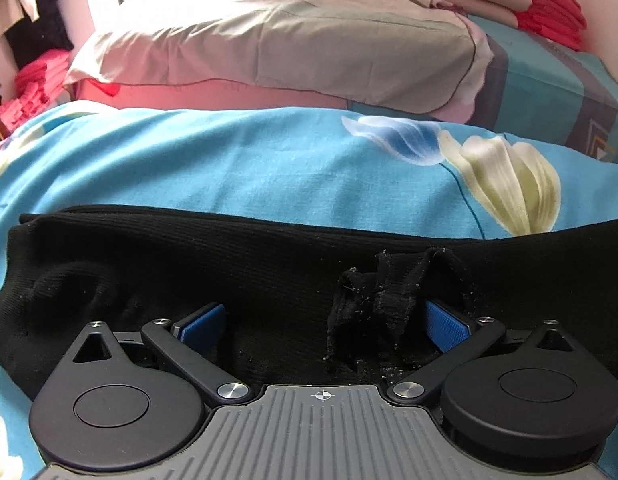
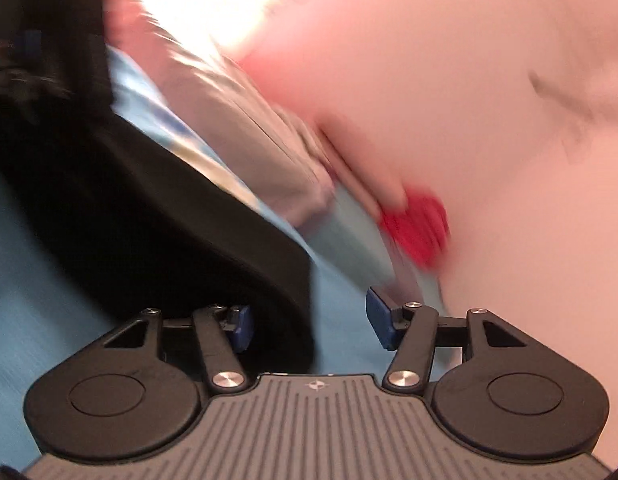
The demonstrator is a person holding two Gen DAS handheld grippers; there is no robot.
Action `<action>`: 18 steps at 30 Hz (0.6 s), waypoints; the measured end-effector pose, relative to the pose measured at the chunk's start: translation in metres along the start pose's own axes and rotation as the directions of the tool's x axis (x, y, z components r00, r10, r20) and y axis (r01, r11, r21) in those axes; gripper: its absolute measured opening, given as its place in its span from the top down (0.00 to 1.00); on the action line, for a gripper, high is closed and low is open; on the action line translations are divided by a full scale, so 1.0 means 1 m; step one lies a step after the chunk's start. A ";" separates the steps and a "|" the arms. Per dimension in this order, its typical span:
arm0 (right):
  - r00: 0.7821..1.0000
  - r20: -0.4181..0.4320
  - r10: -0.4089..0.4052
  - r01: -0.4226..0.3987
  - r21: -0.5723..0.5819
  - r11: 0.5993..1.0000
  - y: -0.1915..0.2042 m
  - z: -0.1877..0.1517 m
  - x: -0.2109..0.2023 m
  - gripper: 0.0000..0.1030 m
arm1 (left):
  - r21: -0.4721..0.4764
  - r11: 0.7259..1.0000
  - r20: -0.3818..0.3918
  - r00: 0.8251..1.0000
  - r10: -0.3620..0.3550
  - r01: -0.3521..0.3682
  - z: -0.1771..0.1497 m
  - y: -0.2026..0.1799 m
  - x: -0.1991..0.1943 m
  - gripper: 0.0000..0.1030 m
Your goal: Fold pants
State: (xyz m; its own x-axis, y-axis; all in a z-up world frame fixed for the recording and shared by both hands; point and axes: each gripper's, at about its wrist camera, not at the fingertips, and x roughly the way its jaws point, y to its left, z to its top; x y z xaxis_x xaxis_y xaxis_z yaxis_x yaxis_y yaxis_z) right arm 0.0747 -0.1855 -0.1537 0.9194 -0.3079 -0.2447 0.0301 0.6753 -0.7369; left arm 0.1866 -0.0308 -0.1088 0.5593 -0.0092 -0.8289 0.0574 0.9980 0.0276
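The black ribbed knit pants (image 1: 189, 264) lie flat on the bed, on a bright blue sheet with big white and blue flowers (image 1: 237, 160). They make a long dark band that runs across the near side of the bed, from the left edge toward the right. Their far edge is straight and shows two layers, one on top of the other. A small bunched-up lump of the same black cloth (image 1: 373, 304), dotted with pale fluff, sticks up from the pants.

The left gripper (image 1: 324, 322) sits low over the pants. Its jaws are wide apart, and the blue pads (image 1: 445, 326) rest down on the black cloth. The lump sits between the pads, close to the right-hand one, but nothing is pinched.

Behind the pants, at the far side of the bed, lies a soft grey pillow (image 1: 289, 44). A pile of folded red clothes (image 1: 549, 12) sits in the far right corner.

The right wrist view is blurry. The right gripper (image 2: 309, 322) has its jaws apart too, with nothing between them. The pants (image 2: 149, 200) show up as a dark shape at the left, reaching down beside the left-hand pad. A pale pink wall (image 2: 489, 120) fills the right side.
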 end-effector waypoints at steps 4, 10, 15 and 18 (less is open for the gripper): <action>0.997 -0.066 -0.028 0.029 0.020 0.999 -0.014 -0.006 0.028 0.40 | 0.017 1.000 -0.003 1.000 -0.002 0.002 0.001 -0.001 0.000 0.00; 0.987 -0.150 0.060 -0.040 0.130 0.991 -0.040 -0.015 0.025 0.33 | 0.012 1.000 -0.011 1.000 -0.017 0.017 0.002 0.000 0.002 0.00; 0.979 -0.027 0.201 -0.198 0.081 0.977 -0.049 -0.004 -0.016 0.28 | 0.010 0.999 -0.028 0.999 -0.031 0.031 0.005 0.002 0.003 0.00; 0.928 0.067 0.366 -0.370 0.248 0.895 -0.079 0.007 -0.035 0.20 | 0.014 0.999 -0.044 0.998 -0.052 0.053 0.008 0.005 0.004 0.00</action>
State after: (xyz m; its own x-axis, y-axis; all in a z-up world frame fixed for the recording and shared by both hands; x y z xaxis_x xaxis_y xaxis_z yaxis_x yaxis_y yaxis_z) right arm 0.0432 -0.2233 -0.0827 0.8907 0.0056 -0.4546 -0.2164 0.8847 -0.4129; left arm 0.1955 -0.0266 -0.1081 0.5188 -0.0585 -0.8529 0.0981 0.9951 -0.0085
